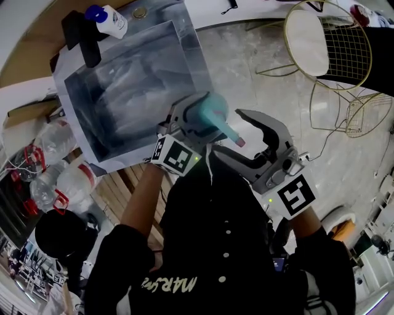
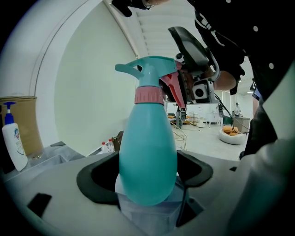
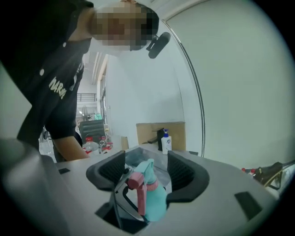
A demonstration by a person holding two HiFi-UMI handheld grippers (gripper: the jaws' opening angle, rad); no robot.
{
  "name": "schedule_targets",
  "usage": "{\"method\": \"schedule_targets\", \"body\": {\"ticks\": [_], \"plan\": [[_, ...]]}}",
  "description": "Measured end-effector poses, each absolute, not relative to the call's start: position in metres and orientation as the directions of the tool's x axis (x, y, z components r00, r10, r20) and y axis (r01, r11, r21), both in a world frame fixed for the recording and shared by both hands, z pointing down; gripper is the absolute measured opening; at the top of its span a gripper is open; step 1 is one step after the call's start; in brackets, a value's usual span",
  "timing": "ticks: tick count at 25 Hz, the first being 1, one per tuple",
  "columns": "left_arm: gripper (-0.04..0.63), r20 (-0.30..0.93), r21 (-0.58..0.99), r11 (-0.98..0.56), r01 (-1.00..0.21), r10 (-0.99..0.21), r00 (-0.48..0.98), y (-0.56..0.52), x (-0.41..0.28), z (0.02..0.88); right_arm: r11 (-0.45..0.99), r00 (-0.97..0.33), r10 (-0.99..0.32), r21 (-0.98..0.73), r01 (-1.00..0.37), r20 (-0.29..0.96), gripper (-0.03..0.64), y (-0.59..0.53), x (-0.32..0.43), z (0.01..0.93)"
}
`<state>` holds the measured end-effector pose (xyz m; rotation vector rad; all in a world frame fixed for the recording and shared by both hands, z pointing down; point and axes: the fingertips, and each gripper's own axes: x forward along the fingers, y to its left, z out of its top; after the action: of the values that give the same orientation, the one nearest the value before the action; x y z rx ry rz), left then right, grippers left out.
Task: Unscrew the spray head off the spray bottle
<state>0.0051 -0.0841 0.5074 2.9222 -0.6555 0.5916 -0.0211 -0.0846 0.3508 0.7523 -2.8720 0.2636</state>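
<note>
1. Here's the teal plastic spray bottle (image 2: 147,156): egg-shaped, smooth, no label on the side we can see. It is up in the air in front of the person's chest, near the corner of the bin.
2. The teal spray head (image 2: 146,73) sits on the neck above a pink collar (image 2: 148,95), and a pink trigger (image 3: 139,196) hangs down one side.
3. The left gripper (image 2: 147,177) has the bottle, its black jaws clamped on the lower body, one on each side.
4. The right gripper (image 1: 249,143) is just beside the head end with its jaws spread wide. In its own view the trigger and head sit in the gap ahead, and the pads touch neither.
5. Each gripper carries a cube of black-and-white square markers (image 1: 175,155).
6. On to the surface: a white worktop (image 1: 203,18) holds a large clear plastic bin (image 1: 192,61), crumpled plastic showing through its walls.
7. At the bin's far corner stand a white pump bottle with a blue top (image 1: 111,19) and a black block (image 1: 83,37).
8. The pump bottle's label has a blue mark, too small to read. The white lettering on the person's black shirt (image 1: 172,284) starts "MAR" and the rest is unclear.
9. At the left edge, clear plastic bottles with red labels (image 1: 55,178) are clustered together.
10. The room has a pale marbled floor (image 1: 246,61), a gold wire chair with a white seat (image 1: 311,40), and a brown cardboard box (image 3: 147,133) against a curved white wall.
</note>
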Motion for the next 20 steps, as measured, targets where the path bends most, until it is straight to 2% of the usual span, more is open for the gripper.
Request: {"method": "schedule_targets", "body": {"ticks": [5, 9, 13, 20], "plan": [[0.39, 0.39, 0.0, -0.898, -0.439, -0.404, 0.827, -0.084, 0.005, 0.508, 0.852, -0.824, -0.465, -0.088, -0.516, 0.323, 0.295, -0.085, -0.027, 0.393], [0.39, 0.392, 0.002, -0.896, -0.444, -0.408, 0.825, -0.084, 0.004, 0.508, 0.866, -0.802, -0.447, -0.033, -0.499, 0.397, 0.249, -0.084, -0.032, 0.412], [0.39, 0.391, -0.001, -0.898, -0.439, -0.405, 0.827, -0.084, 0.004, 0.508, 0.867, -0.798, -0.456, -0.006, -0.498, 0.394, 0.156, -0.086, -0.035, 0.416], [0.39, 0.391, 0.003, -0.903, -0.429, -0.394, 0.832, -0.084, 0.003, 0.508, 0.906, -0.853, -0.381, -0.037, -0.421, 0.357, 0.153, -0.085, -0.036, 0.415]]}}
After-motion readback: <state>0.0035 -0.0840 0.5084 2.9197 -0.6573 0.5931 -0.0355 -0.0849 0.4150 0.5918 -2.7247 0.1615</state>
